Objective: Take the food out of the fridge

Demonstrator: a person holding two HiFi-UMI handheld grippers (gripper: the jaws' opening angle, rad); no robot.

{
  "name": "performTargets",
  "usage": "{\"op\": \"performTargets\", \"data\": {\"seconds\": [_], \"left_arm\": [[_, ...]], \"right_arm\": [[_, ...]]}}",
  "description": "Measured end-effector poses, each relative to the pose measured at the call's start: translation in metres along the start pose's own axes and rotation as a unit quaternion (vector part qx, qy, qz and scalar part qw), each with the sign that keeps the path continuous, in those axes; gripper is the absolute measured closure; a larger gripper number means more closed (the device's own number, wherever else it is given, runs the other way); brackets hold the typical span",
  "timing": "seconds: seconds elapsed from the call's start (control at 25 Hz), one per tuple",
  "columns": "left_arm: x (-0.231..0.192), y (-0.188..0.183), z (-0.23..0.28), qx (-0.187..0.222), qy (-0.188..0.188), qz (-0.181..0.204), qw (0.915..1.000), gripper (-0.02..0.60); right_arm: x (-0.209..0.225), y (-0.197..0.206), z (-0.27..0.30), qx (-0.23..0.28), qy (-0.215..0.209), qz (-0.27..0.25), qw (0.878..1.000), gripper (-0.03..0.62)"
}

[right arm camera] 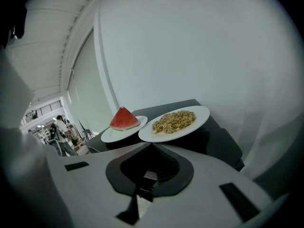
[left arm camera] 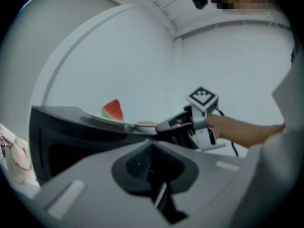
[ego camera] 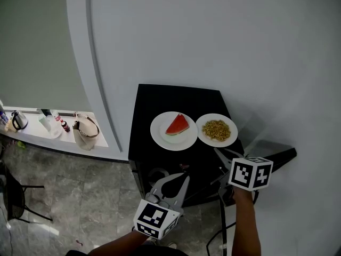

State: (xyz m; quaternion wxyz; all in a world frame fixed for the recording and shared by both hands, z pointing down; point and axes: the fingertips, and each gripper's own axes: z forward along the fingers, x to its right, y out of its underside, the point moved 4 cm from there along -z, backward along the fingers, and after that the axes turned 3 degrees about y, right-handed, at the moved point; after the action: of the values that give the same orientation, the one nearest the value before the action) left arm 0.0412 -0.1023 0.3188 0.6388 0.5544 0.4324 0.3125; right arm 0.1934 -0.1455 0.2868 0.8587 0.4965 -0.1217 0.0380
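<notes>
Off to my left there's a white ledge (ego camera: 50,134) with a kettle (ego camera: 19,120), a couple of small bottles (ego camera: 63,124) and a tan bag (ego camera: 85,133) on it. Black chair (ego camera: 15,195) sits on the grey marble floor (ego camera: 85,196) below

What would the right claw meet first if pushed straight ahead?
Probably the near rim of the plate of grains, right ahead of the shut right claw; the gap between them is unclear.
</notes>
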Motion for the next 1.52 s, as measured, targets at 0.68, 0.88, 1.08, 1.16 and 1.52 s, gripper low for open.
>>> {"op": "performTargets", "data": {"seconds": [0.68, 0.88, 1.08, 1.16, 1.52], "left_arm": [[0.007, 0.001, 0.005, -0.002, -0.005, 0.002, 1.0, 0.594], [0.008, 0.002, 0.004, -0.001, -0.01, 0.003, 0.9999, 0.592], [0.01, 0.0, 0.001, 0.002, -0.018, 0.005, 0.9998, 0.594], [0.01, -0.003, 0.002, 0.003, -0.022, 0.007, 0.9997, 0.594], [0.02, -0.001, -0.009, -0.001, -0.057, 0.018, 0.9982, 0.594]], "right_arm": [[-0.003, -0.001, -0.006, 0.031, -0.142, 0.187, 0.972, 0.594], [-0.001, 0.0, -0.007, 0.037, -0.152, 0.201, 0.967, 0.594], [-0.011, 0.003, -0.014, 0.059, -0.155, 0.176, 0.97, 0.594], [-0.015, 0.005, -0.019, 0.071, -0.148, 0.153, 0.975, 0.594], [-0.05, 0.041, -0.047, 0.09, -0.103, -0.01, 0.99, 0.593]]}}
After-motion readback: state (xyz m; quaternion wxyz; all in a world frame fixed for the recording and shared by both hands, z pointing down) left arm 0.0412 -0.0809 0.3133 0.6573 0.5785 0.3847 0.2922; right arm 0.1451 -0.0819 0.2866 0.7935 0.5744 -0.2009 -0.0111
